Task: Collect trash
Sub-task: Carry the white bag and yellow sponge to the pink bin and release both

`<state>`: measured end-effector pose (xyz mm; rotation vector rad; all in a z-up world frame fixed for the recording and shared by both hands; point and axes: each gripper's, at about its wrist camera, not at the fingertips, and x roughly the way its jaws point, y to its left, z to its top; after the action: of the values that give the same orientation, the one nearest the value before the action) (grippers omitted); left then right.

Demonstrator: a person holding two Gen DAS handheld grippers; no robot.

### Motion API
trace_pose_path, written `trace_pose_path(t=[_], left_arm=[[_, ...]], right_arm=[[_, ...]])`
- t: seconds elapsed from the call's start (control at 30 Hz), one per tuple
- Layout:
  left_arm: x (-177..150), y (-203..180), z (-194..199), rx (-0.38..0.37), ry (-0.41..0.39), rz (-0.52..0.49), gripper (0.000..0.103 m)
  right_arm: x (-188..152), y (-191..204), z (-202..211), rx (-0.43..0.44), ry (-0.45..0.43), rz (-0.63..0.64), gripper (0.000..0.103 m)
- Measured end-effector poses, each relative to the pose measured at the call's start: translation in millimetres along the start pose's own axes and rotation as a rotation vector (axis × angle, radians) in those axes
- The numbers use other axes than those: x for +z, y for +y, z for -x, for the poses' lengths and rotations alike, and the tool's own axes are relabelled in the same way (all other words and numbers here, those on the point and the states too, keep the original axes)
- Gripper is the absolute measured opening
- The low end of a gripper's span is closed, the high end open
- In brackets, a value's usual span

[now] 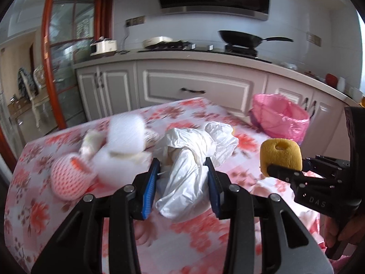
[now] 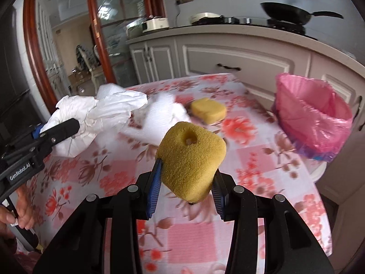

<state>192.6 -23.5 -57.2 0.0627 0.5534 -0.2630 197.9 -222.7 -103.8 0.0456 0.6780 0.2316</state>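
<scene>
1. My right tool (image 2: 187, 175) was pinching a yellow sponge block (image 2: 190, 162) with a hole in its top. I held it up above the tabletop (image 2: 262, 210), which wore a cloth with red flowers.
2. My left tool (image 1: 182, 178) was closed around a crumpled white plastic bag (image 1: 194, 157). The two blue pads squeezed the bag from both sides. I could not tell if the bag was lifted all the way off the cloth.
3. The bin with the pink bag liner (image 2: 312, 118) stood at the far right edge of the tabletop. Its mouth was open and faced my tools. I could not see any trash inside it, though part of the inside was hidden.
4. So I judged the job was only getting started. Two pieces were picked up, but nothing looked dropped in yet.
5. Lots was left on the cloth. A second yellow sponge (image 2: 208, 110) lay near the middle. White foam wrap (image 1: 125, 134) sat in a blurry pile to the left. A pink foam net (image 1: 68, 180) lay beside that pile.
6. My sponge was nearer to the bin than the white bag was, so I thought it should go in first.
</scene>
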Motion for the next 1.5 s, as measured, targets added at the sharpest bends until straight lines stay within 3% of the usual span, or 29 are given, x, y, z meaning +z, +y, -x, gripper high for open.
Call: trace_pose_path(t=[0.43,1.03,1.27,1.5], left_arm=[[30.5,-73.4,-35.5,-0.139,-0.029,-0.082,0.038],[87.7,-144.7,-97.3,-0.246,-0.105,-0.119,0.038],[130.5,-183.0,-141.2,-0.301,-0.136,-0.143,0.038],[152.3,-211.8,-201.9,-0.348,-0.074,-0.12,0.039]], right_arm=[[13.3,-64.4,34.3,-0.152,-0.089,-0.067,0.041],[49.5,-148.8,38.4,-0.286,-0.187,-0.128,0.041],[75.8,-196.4,29.3,-0.344,-0.211,-0.139,0.042],[97.4,-241.0,0.1,-0.353,-0.201,-0.15,0.043]])
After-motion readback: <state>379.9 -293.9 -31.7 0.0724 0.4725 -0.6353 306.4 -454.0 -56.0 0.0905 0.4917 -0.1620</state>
